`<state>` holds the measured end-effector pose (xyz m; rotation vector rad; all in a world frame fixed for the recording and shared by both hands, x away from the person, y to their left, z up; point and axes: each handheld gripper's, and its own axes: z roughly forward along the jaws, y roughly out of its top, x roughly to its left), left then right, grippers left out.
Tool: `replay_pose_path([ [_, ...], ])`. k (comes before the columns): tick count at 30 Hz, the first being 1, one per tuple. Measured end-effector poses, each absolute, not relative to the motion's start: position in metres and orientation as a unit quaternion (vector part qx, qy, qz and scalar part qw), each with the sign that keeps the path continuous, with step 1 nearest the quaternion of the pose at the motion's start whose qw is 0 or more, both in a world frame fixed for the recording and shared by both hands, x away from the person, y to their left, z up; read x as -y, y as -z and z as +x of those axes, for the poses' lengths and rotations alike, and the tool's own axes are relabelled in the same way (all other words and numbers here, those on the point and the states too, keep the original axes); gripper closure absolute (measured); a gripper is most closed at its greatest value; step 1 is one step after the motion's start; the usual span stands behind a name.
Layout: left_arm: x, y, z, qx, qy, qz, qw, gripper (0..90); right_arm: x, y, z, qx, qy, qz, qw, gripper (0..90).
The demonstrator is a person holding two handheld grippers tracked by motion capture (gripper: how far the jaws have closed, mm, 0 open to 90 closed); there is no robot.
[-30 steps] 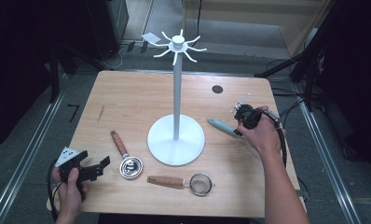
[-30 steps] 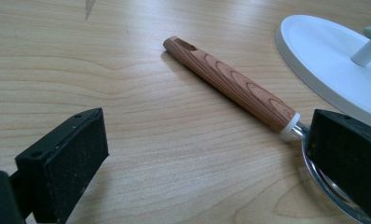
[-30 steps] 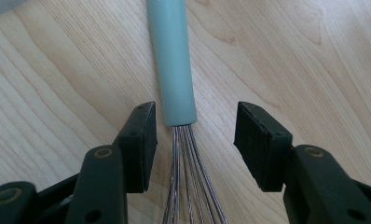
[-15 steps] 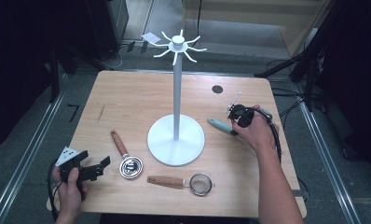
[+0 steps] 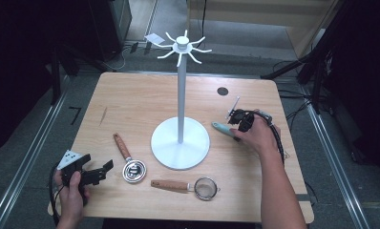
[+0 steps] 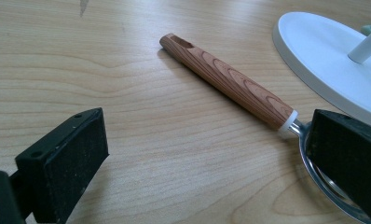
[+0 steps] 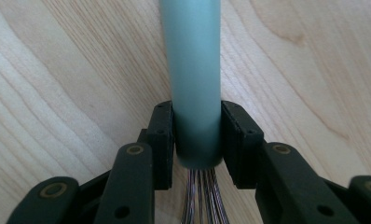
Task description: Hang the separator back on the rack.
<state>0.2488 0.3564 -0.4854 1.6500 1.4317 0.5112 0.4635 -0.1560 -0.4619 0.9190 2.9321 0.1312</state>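
A whisk with a teal handle (image 5: 221, 128) (image 7: 195, 70) lies on the wooden table (image 5: 131, 100), right of the white hook stand (image 5: 180, 143). My right gripper (image 5: 239, 120) (image 7: 197, 140) sits low over the handle's end. Its jaws have just been closing and both pads now press on the handle, with the whisk's wires (image 7: 200, 196) running back beneath it. My left gripper (image 5: 102, 169) (image 6: 207, 154) rests open at the front left. It points at a wood-handled metal ladle (image 5: 129, 160) (image 6: 230, 84), and nothing is between its jaws.
A small strainer with a wooden handle (image 5: 188, 186) lies near the front edge, in front of the stand's round base (image 6: 323, 56). The stand's hooks (image 5: 184, 47) spread high above the table. A dark round hole (image 5: 222, 91) marks the far right of the tabletop.
My right hand has come down and slightly left onto the whisk handle, and its jaws have closed on it. The left hand has stayed where it was.
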Motion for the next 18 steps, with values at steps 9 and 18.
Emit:
replay_pose_path([
  [9, -0.3562, 0.4856, 0.2489, -0.575, -0.204, 0.663, 0.433, 0.0, 0.1521, 0.4624, 0.4701, -0.942, -0.015, 0.335, 0.004, 62.7],
  [18, -0.3566, 0.4857, 0.2493, -0.575, -0.2, 0.663, 0.434, 0.0, 0.1482, 0.4615, 0.4696, -0.943, -0.002, 0.332, 0.0, 70.9],
])
